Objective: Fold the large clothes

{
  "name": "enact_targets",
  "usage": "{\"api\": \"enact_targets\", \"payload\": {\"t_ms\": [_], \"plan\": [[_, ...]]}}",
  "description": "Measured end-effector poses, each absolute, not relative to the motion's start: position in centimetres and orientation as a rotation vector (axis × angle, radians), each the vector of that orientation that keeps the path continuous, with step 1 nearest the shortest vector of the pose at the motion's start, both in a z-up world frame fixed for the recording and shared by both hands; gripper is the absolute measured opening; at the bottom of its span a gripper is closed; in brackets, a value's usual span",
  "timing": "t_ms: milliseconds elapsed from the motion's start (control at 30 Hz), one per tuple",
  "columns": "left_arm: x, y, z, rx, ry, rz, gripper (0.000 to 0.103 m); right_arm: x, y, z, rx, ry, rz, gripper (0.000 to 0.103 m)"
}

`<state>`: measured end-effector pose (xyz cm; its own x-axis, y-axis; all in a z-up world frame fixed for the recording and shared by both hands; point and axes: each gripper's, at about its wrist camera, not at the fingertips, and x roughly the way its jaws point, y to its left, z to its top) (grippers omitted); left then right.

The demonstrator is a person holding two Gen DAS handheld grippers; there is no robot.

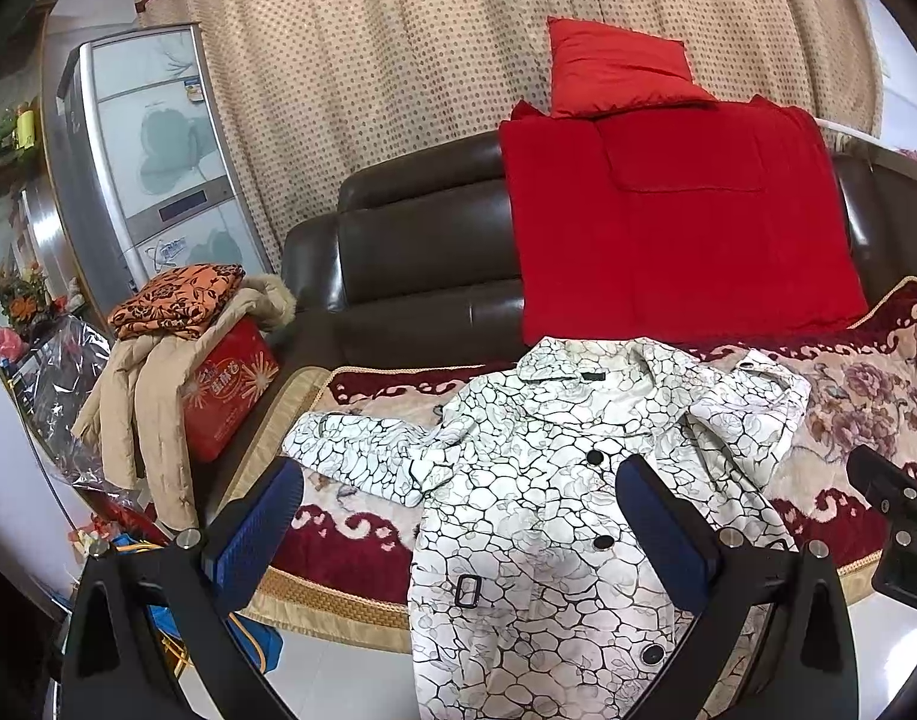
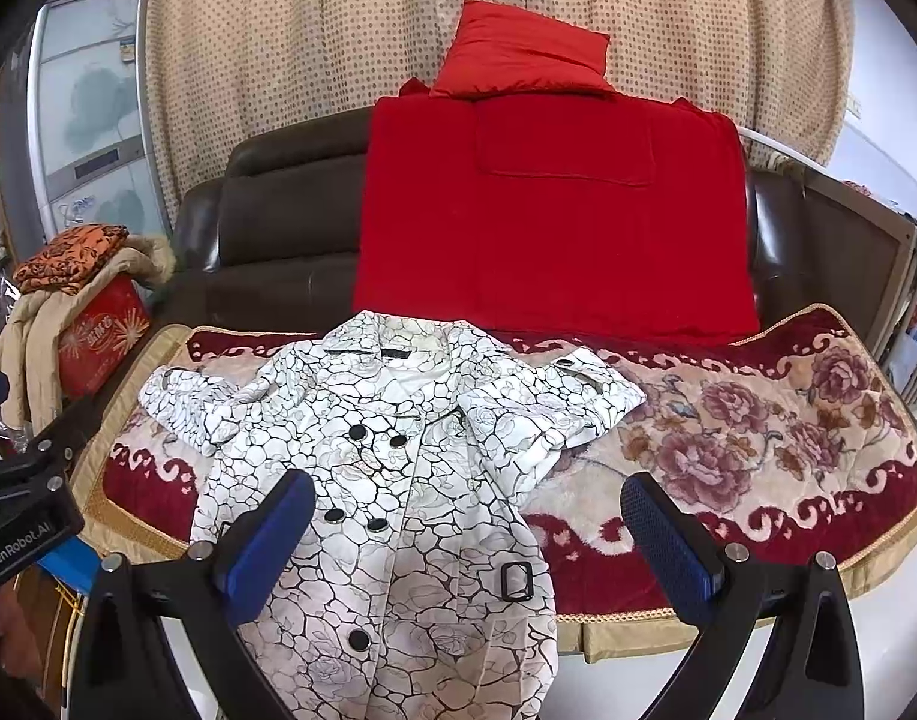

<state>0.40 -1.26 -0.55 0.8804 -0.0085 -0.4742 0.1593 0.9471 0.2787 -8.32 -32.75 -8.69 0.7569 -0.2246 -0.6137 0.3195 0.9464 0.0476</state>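
**Coat folding: nothing done so far**

The white patterned coat (image 2: 392, 480) lies front-up on the sofa's floral blanket (image 2: 788, 420), hem hanging off the edge, unfolded. Left gripper (image 1: 458, 528) and right gripper (image 2: 467, 540) both gape wide, empty. Everything's left.

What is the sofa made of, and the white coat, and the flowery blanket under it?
The sofa looks like dark brown leather or fake leather: smooth and shiny, with light glinting off it. The coat seems a smooth woven cloth printed with black lines, slightly glossy; its buttons look like shiny black plastic. The blanket looks plush and fuzzy, with a soft fleecy pile.
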Motion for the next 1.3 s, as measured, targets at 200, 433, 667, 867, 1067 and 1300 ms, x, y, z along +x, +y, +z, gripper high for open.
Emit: {"api": "enact_targets", "payload": {"t_ms": [200,433,667,867,1067,1300], "plan": [[0.3,-1.3,-0.7,0.32,0.497,-0.091,0.103,-8.3,-32.8,-8.7,0.153,0.648,-0.301,0.103],[-0.3,-1.1,-0.4,0.313,0.488,-0.094,0.103,-9.0,-32.3,-8.6,0.142,0.638,-0.304,0.103],[-1.1,-0.7,0.0,0.296,0.483,-0.103,0.103,-9.8,-32.0,-8.2,0.13,0.626,-0.313,0.103],[-1.0,-1.1,-0.1,0.29,0.48,-0.102,0.103,-9.9,-32.1,-8.1,0.132,0.628,-0.317,0.103],[0.7,-1.5,-1.5,0.298,0.532,-0.1,0.103,-9.0,-32.5,-8.8,0.137,0.651,-0.318,0.103],[2.9,-1.5,-3.5,0.316,0.589,-0.077,0.103,-7.4,-33.7,-10.5,0.172,0.698,-0.313,0.103]]}}
